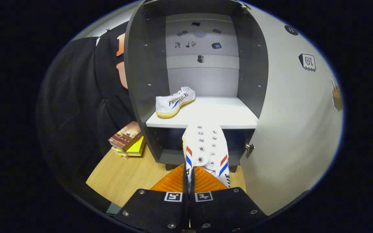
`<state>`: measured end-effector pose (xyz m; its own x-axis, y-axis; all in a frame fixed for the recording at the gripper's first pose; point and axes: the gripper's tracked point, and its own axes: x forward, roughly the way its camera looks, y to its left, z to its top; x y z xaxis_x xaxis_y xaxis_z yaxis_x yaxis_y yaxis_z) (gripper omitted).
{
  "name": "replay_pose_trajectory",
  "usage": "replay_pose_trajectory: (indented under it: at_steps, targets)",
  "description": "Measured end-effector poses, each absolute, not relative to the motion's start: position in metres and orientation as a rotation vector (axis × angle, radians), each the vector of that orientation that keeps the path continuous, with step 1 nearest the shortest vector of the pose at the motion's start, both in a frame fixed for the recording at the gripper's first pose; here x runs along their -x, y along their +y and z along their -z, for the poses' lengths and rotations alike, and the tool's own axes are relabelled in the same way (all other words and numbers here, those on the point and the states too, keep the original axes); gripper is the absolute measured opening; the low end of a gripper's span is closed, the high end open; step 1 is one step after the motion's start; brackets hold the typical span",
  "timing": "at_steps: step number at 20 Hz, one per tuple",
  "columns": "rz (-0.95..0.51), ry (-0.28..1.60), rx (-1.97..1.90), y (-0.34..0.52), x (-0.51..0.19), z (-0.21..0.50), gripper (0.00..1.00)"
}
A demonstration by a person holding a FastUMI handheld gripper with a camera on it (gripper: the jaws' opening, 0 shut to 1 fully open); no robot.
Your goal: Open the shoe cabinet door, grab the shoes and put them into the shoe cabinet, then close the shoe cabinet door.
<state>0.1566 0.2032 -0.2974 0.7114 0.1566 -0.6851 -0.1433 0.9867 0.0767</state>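
My gripper (189, 176) is nearly closed, its two fingers pinched together on a thin edge of a shoe (207, 150). That shoe is white with eyelets up the middle and red and blue stripes on both sides, and it points away from me, its toe reaching the front edge of the shelf (219, 115).

Just ahead stands the cabinet (141, 74), dark grey inside, with its door (290, 123) swung wide open on my right; a hinge (249, 148) shows at the door's lower inner edge. The white shelf runs across the cabinet at mid height, with a dark space beneath it.

On the left part of that shelf a second shoe (175, 101) already sits, white with a yellowish sole, turned side-on with its toe to the right. The right part of the shelf is bare.

The back of the cabinet is pale, with several small dark shapes high up that I cannot make out.

The cabinet stands on a wooden floor (125, 174). To its left, close by its lower corner, lies a small stack of books (127, 139), brown on top and yellow beneath, near the black cloth wall (83, 97).
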Motion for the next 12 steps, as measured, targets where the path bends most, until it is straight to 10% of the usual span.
replay_pose_trajectory:
  at_steps: [12]
  targets:
    - [-0.058,0.780,0.054,0.187,-0.323,0.301,0.00]
